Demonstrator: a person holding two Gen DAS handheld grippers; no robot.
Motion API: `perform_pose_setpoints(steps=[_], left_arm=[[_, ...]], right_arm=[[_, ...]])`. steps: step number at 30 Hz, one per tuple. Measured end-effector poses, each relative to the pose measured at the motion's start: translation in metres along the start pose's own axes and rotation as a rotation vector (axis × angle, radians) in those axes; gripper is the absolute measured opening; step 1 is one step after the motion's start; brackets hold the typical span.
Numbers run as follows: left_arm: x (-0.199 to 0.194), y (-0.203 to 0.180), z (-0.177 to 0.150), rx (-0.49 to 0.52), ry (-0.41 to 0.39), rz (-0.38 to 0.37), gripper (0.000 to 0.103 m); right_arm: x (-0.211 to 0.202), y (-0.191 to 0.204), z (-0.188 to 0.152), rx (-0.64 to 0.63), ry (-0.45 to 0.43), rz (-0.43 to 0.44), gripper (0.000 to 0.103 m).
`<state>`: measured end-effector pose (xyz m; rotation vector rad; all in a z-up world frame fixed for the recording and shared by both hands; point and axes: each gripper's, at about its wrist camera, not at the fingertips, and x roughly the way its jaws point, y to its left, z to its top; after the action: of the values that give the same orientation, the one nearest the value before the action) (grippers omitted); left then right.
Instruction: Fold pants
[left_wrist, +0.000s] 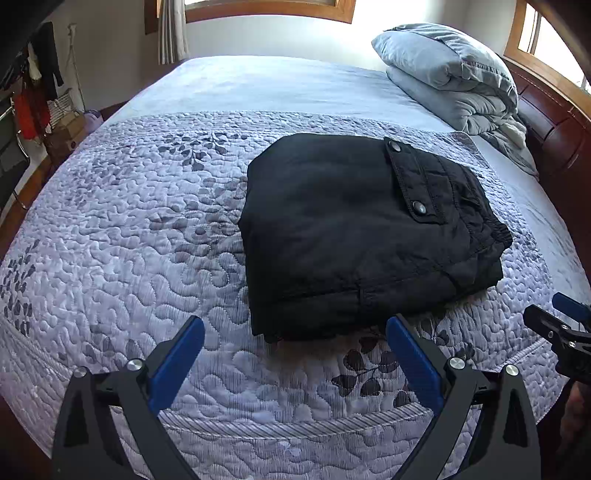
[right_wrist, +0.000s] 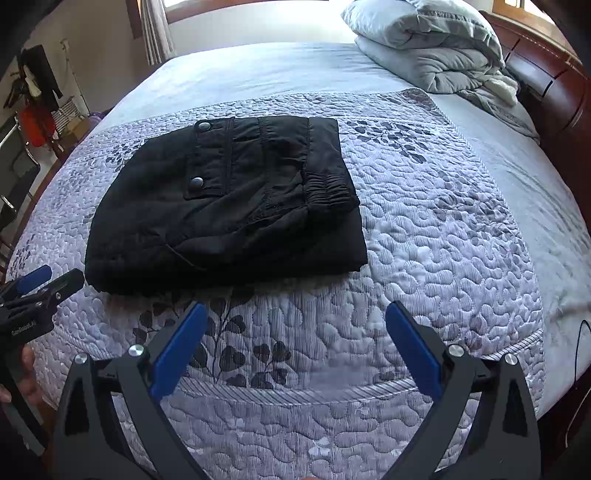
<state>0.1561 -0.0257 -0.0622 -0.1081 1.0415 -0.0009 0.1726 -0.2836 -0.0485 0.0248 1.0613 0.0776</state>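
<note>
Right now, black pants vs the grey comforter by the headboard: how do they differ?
The black pants are folded into a flat, compact rectangle; the grey comforter is a puffy, loosely bundled heap. The pants lie on the patterned quilt near the foot edge, close to both open hand-held grippers; the comforter sits far off by the headboard. The pants show snap buttons and an elastic waistband; the comforter is plain. Both rest on the bed, untouched.

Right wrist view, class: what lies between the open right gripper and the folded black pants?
Only bare quilt with a dark leaf print lies between the right gripper and the pants, seen in the right wrist view.
</note>
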Motion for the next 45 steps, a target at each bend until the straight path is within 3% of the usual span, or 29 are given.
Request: perform_pose_setpoints(steps=[45], left_arm=[[0.007,-0.002,0.003,0.015,0.001,-0.004,0.099]], right_arm=[[0.008,0.003,0.002,-0.014,0.005,-0.002,0.097]])
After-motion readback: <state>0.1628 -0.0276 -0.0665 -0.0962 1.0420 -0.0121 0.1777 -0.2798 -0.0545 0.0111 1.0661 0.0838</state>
